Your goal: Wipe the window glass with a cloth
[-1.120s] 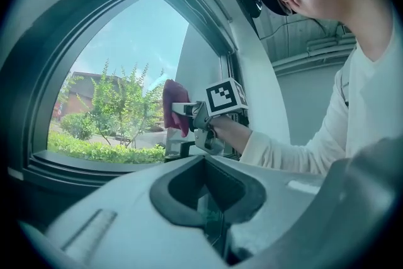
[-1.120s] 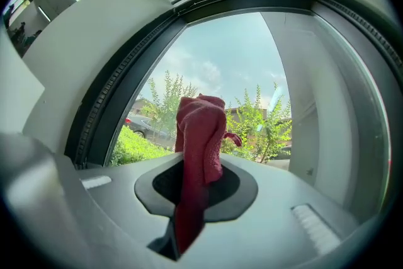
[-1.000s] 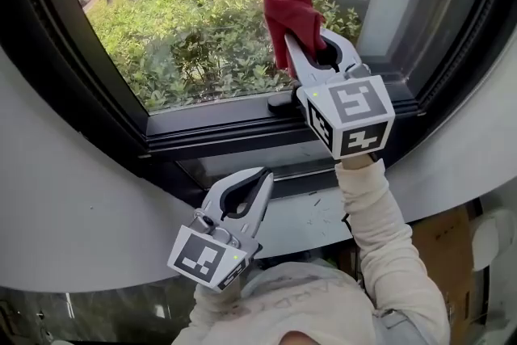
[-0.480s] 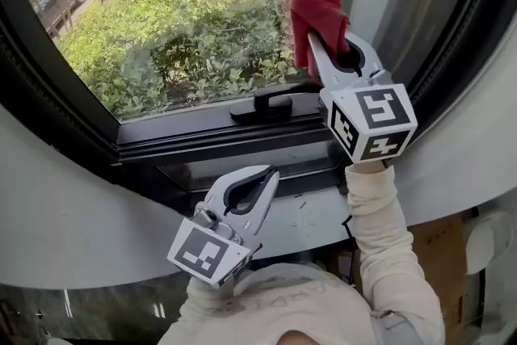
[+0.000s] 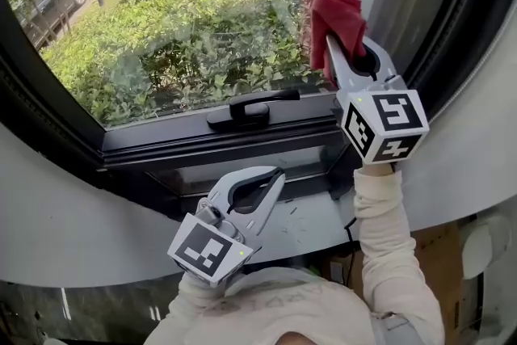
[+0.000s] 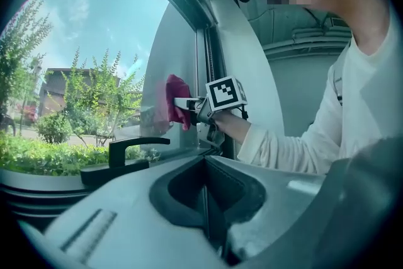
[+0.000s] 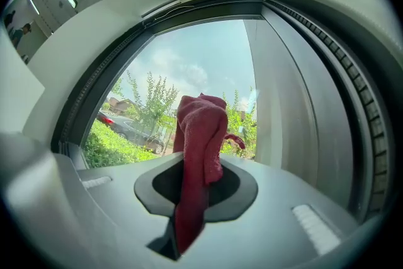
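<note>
Our right gripper (image 5: 338,59) clenches a crumpled red cloth (image 5: 337,12) between its jaws and holds it against the clear window glass (image 5: 186,36) at the upper right of the head view. Our left gripper (image 5: 273,177) sits at the bottom centre, below the black window handle (image 5: 246,111), its jaws pressed together on nothing.

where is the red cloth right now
The red cloth is at the head view's upper right, clamped in the right gripper up at the window glass by the right frame, above and right of the black window handle.
</note>
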`<state>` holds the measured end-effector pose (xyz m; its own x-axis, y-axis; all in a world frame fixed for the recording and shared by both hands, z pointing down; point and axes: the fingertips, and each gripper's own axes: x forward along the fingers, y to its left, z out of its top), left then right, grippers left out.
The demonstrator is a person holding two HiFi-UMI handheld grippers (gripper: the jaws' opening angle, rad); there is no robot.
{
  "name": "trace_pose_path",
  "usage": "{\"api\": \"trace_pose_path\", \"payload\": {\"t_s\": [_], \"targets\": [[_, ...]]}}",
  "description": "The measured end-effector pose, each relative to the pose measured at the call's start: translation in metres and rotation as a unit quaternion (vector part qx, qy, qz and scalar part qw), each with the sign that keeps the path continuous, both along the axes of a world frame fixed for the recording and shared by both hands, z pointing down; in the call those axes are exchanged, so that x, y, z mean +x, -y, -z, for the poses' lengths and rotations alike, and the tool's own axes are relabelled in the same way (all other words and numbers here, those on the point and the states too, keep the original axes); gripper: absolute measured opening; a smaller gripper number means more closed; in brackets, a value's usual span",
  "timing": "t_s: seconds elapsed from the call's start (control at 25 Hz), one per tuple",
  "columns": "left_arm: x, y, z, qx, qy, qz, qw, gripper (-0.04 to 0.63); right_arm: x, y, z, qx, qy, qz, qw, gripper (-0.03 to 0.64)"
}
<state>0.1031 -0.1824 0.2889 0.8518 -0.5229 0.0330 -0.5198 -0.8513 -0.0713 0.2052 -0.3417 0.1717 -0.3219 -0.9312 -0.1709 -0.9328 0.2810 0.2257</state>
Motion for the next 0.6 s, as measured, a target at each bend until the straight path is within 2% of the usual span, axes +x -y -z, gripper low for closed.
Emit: {"api": "trace_pose_path", "payload": {"t_s": [0.16,0.4,0.6], "targets": [[0.006,-0.001,0.001,0.003,0.010,-0.004,0.9999,0.000,0.000,-0.001,-0.006,0.010,-0.005,-0.006,1.000,0.071],[0.002,0.001,-0.002,0.001,0.014,0.003,0.9999,0.000,-0.002,-0.002,-0.037,-0.011,0.010,0.000,1.000,0.071],[-0.006,0.001,-0.003,-0.002,0.007,0.009,0.9999,0.000,-0.002,0.000,-0.041,-0.022,0.020,-0.009,1.000,0.071]]}}
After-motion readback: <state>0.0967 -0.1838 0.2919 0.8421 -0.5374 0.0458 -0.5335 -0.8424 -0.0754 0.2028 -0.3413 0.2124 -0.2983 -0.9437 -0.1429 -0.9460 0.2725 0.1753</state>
